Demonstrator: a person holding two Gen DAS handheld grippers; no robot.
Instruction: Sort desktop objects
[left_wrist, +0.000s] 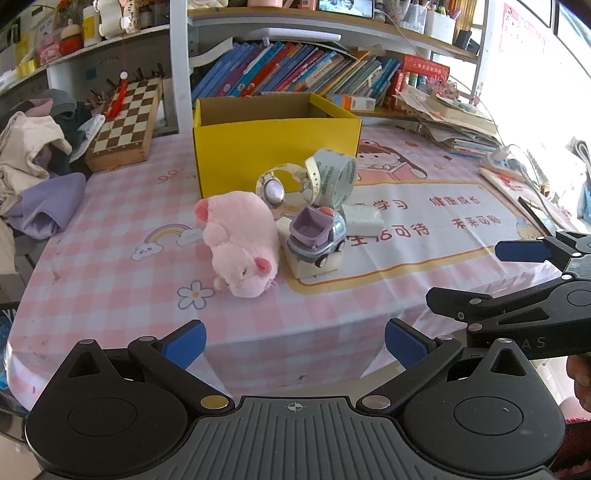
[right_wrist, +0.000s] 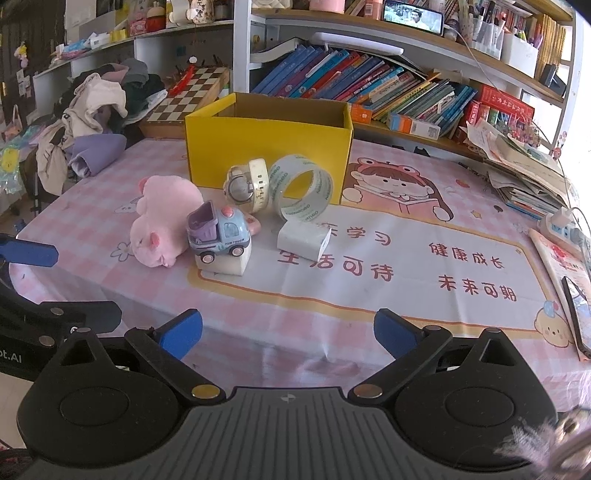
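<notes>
Tabletop (right_wrist: 369, 295), pink checked cloth with a cartoon girl and Chinese characters, carries everything.

Yellow cardboard box (right_wrist: 266, 151) (left_wrist: 273, 147): open top, upright, toward the back of the tabletop, in front of the bookshelf. Inside not visible from either view.

Chessboard (left_wrist: 125, 122): left of the box, leaning on a clothes pile (left_wrist: 33, 147) at the tabletop's left edge.

Pink plush pig (left_wrist: 240, 240) (right_wrist: 162, 221): lying on its side in front of the box's left corner, just beside the toy truck.

Tape roll (right_wrist: 301, 188) (left_wrist: 332, 177): clear, standing on edge, against the box's front face, touching the watch.

Watch (right_wrist: 247, 184) (left_wrist: 273, 188): cream strap, round face, standing on its side left of the tape.

Toy truck (right_wrist: 218, 232) (left_wrist: 317, 232): blue and purple, sitting on top of a white block (right_wrist: 225, 264).

White charger-like cube (right_wrist: 304, 240) (left_wrist: 364, 218): in front of the tape, right of the truck.

Left tongs (left_wrist: 293, 339): spread wide, holding nothing, at the near tabletop edge, well short of the cluster.

Right tongs (right_wrist: 288, 328): spread wide, holding nothing, near edge, apart from all items. Also visible at the right in the left wrist view.
</notes>
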